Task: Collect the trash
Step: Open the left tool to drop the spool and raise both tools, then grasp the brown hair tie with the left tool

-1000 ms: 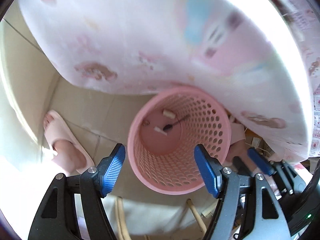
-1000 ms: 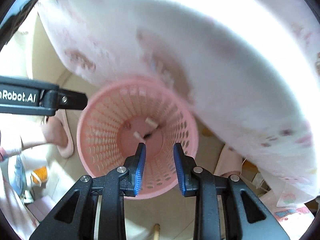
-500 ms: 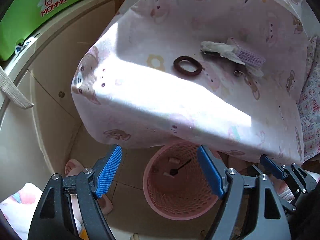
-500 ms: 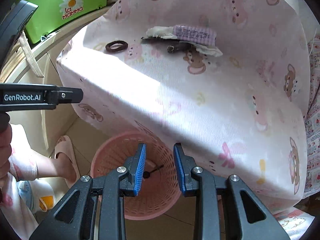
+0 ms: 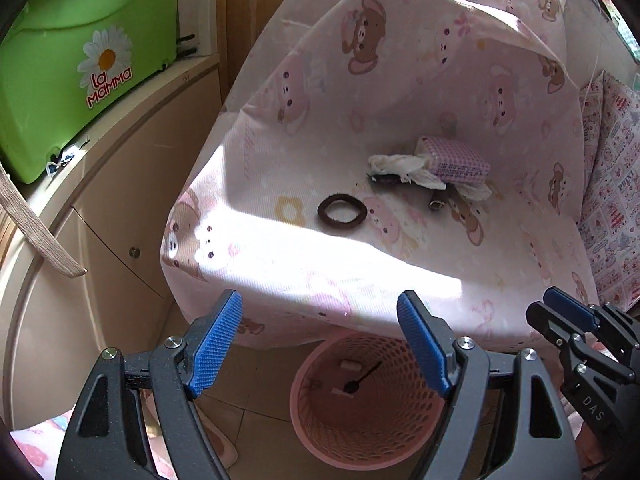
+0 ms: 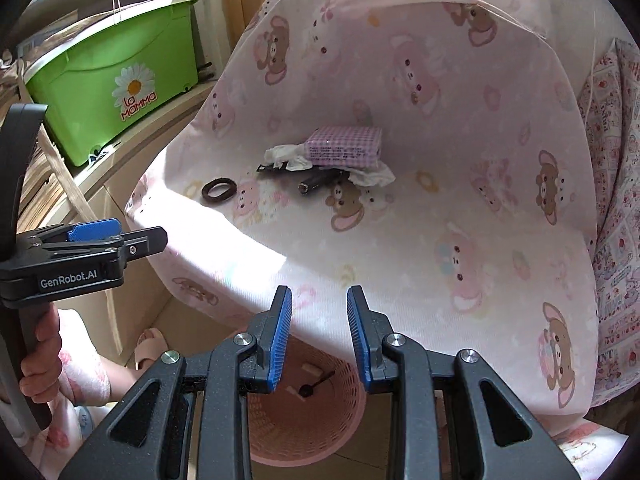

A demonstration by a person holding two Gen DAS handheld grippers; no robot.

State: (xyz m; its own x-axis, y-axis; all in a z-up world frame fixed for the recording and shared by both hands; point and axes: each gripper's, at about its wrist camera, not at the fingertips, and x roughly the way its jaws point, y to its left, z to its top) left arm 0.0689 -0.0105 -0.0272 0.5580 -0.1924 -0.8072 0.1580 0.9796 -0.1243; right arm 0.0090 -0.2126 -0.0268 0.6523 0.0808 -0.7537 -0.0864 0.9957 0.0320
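Landmark = pink mesh bin [image 5: 366, 404], on the floor tucked partly under the bed edge, so scraps could be dropped straight down off the mattress. Bin already held a few bits, incl. a dark stick and small white pieces.

L gripper [image 5: 320, 344] hung above the bin, jaws just been spreading, wide apart w/ nothing between. R gripper [image 6: 320, 336] also above it, jaws narrowly parted, empty.

Remaining trash sat up on the bear-print sheet [image 6: 460, 240], beyond and above the bin: crumpled tissue [image 6: 286, 156] under a lilac checked packet [image 6: 346, 146], a dark tube [image 6: 316, 182] beside them, brown hair tie [image 5: 342, 211] nearer the edge. Probably next grab; whether hair tie counts as trash unclear.
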